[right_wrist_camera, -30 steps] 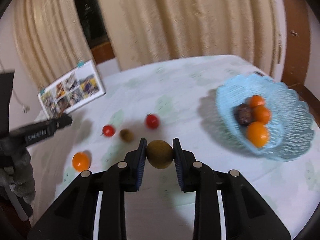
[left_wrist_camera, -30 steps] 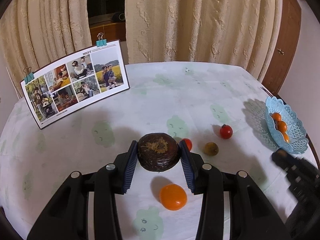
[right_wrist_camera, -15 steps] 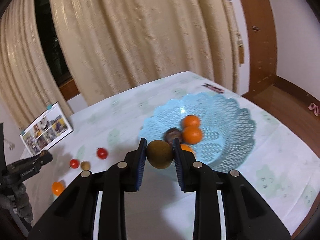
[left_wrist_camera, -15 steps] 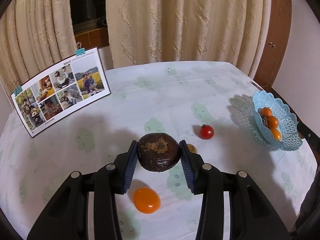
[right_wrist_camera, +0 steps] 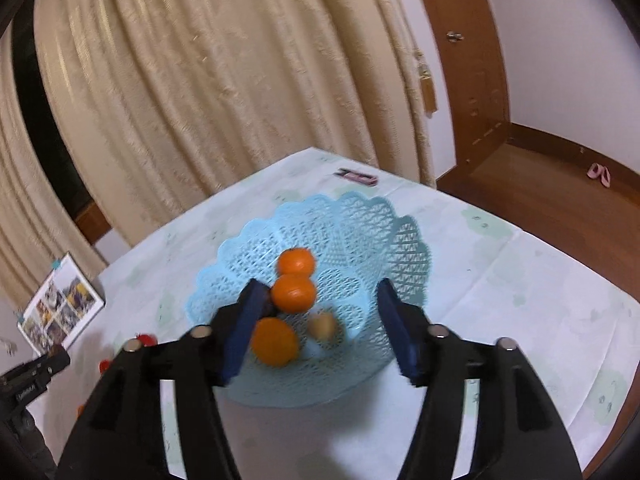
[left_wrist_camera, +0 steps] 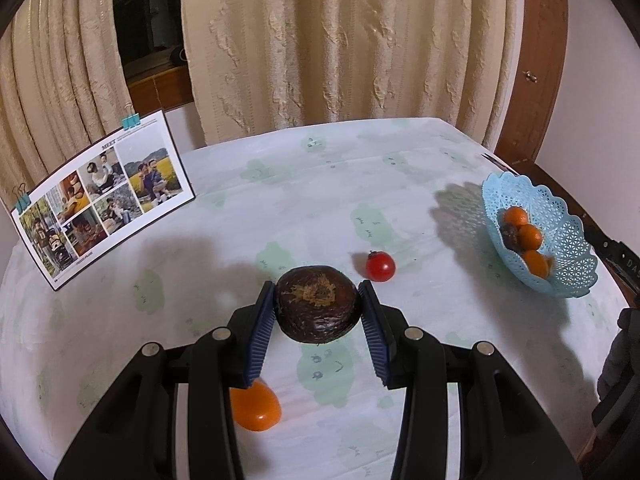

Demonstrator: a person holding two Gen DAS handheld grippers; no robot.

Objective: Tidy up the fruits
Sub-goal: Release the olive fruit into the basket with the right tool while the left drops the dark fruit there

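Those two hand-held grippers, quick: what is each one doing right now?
Left hand-held gripper: closed on the dark brown fruit.
Right hand-held gripper: opening, holding nothing; a small brownish fruit lies loose in the blue basket below.

home: curtains (left_wrist_camera: pixel 340 40), family photo board (left_wrist_camera: pixel 100 196)

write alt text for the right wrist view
The right gripper, jaws opening with nothing between them, hangs over a light blue lattice basket holding three oranges and a blurred brownish fruit on a pale tablecloth.

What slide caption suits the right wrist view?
Right tongs opening above the blue basket, small brown fruit dropping among oranges.
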